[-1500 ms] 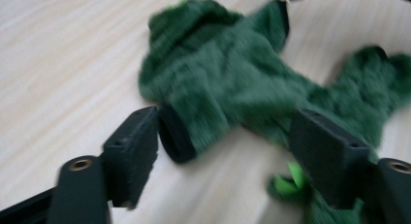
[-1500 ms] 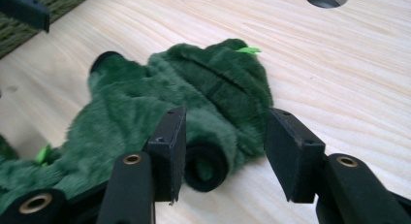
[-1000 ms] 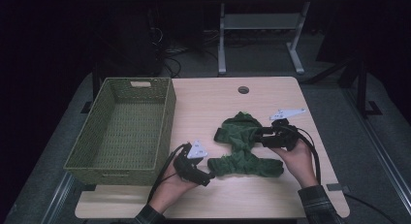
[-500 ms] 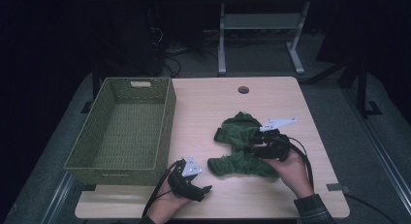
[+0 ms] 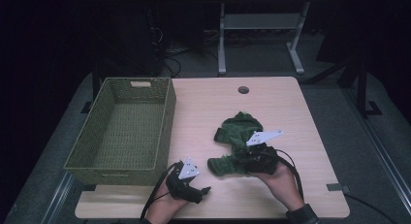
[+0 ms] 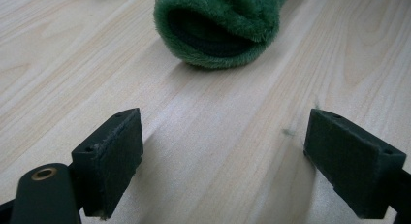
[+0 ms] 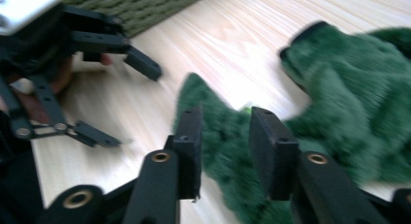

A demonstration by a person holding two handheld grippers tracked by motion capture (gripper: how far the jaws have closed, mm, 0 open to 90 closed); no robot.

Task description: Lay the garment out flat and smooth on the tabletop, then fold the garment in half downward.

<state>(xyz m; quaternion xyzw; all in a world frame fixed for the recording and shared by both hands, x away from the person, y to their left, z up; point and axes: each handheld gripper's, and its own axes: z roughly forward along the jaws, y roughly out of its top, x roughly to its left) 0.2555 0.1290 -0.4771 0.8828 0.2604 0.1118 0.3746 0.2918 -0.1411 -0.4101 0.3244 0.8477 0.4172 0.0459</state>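
Green fleece garment point(image 5: 236, 146) lies crumpled on the desk point(image 5: 271, 103), right of the wicker basket point(image 5: 127, 127). Right claw point(image 7: 224, 146) has just been narrowing, a fold of the fleece between its jaws. Left claw point(image 6: 223, 156) stands wide, empty, just short of the garment's cuff.

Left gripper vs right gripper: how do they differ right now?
The left gripper has its jaws spread wide over bare table, nothing between them; the right gripper has just been closing, jaws narrow around the green plush garment. The left sits apart from the garment's cuff; the right is on it. Both have black padded jaws.
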